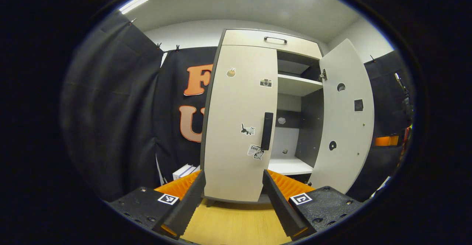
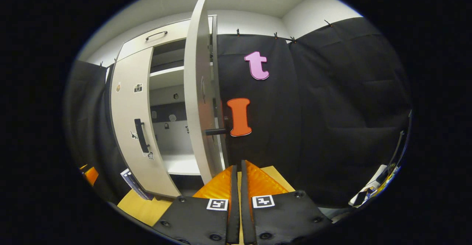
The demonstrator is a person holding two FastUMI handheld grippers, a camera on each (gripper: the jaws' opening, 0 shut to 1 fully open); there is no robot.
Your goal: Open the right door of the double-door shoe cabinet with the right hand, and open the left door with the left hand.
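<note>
Left gripper (image 1: 233,195) fingers spread, empty | left door's handle (image 1: 267,130) dead ahead, slightly right, upright, door shut | right gripper (image 2: 237,186) closed, empty, right door (image 2: 197,101) swung open ahead-left.

cream left door (image 1: 236,127) with black handle (image 1: 267,130) and stickers; yellow wood floor (image 1: 232,226)

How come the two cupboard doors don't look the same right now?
The right door is swung wide open, showing the shelves; the left door is shut flat against the cabinet. The left door's long dark handle faces us; the right door's handle sticks out sideways from its far face. The stickers differ too. Both are pale, tall and curved-looking.
</note>
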